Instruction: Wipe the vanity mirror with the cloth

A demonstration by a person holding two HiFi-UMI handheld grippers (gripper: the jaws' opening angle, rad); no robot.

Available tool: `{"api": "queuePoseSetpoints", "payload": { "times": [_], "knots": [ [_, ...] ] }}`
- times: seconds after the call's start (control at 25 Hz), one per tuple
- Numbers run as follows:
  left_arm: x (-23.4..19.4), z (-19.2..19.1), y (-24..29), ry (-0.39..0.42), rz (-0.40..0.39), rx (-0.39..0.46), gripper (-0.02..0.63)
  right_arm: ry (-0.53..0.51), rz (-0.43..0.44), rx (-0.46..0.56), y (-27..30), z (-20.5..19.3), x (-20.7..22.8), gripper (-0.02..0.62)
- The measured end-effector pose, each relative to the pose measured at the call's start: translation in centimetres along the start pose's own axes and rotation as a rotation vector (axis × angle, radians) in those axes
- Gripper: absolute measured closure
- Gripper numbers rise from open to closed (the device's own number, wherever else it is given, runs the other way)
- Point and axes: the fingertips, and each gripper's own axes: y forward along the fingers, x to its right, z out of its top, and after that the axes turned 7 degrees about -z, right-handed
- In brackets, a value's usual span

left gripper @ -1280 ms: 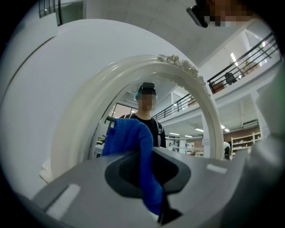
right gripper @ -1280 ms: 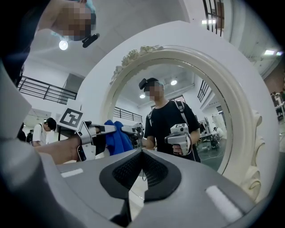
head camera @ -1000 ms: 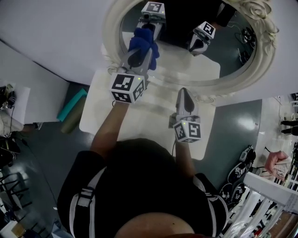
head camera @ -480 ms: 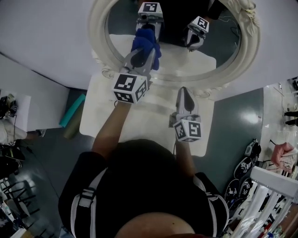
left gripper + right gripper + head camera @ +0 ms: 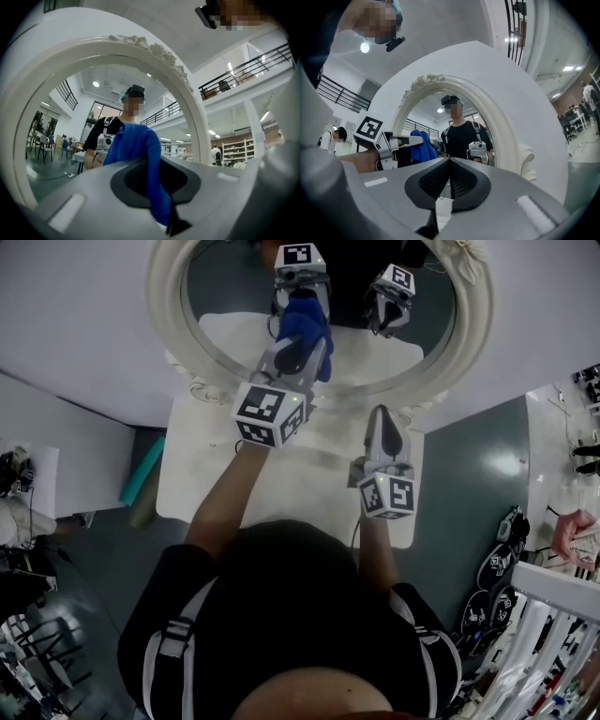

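Clamping a blue cloth, the left gripper reaches up to the vanity mirror. In the left gripper view the jaws are closed on the fabric. The cloth bunches above them in a soft lump, and one strip hangs down through the dark padded gap between them. In the head view the bunched end of the cloth meets its own reflection on the lower middle of the glass, so it appears to be touching the pane. The cloth looks like a fuzzy, thick weave, creased into loose folds. The mirror is oval, with a broad, smooth white frame and a carved floral ornament at the top. Its base stands at the far edge of a white table with a flat, matte top. The right gripper is held over the table, just short of the mirror's base and to the right of the left gripper. It is well apart from the cloth. Its jaws are pressed together with nothing between them, and their ribbed dark pads meet along a single seam in the right gripper view. Both grippers are grey plastic, and each carries a cube with black-and-white square markers at its rear.
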Motion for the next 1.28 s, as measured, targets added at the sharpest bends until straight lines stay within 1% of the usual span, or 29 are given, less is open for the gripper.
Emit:
{"api": "queuePoseSetpoints", "payload": {
  "times": [0.16, 0.36, 0.52, 0.72, 0.92, 1.12, 1.28],
  "knots": [
    [1.6, 0.0, 1.4, 0.009, -0.038, -0.003, 0.565, 0.001, -0.017, 0.008, -0.3, 0.5, 1.0, 0.595],
    [3.0, -0.7, 3.0, 0.02, -0.077, 0.008, 0.566, 0.004, -0.04, 0.007, -0.3, 0.0, 2.0, 0.595],
    [4.0, -0.9, 3.8, -0.003, -0.11, 0.013, 0.566, 0.007, -0.049, 0.009, -0.5, 0.0, 2.6, 0.595],
    [5.6, -1.0, 4.7, -0.002, -0.161, -0.012, 0.566, 0.014, -0.065, 0.017, -0.9, 0.2, 3.2, 0.595],
    [7.7, -1.9, 6.4, -0.001, -0.234, -0.041, 0.566, 0.017, -0.086, 0.023, -0.9, 0.0, 3.6, 0.595],
    [10.9, -3.3, 8.7, -0.01, -0.286, -0.054, 0.566, 0.025, -0.12, 0.027, -1.8, 0.1, 6.4, 0.595],
    [12.4, -3.8, 9.8, -0.018, -0.331, -0.071, 0.566, 0.028, -0.141, 0.028, -2.2, 0.1, 7.3, 0.595]
  ]
}}
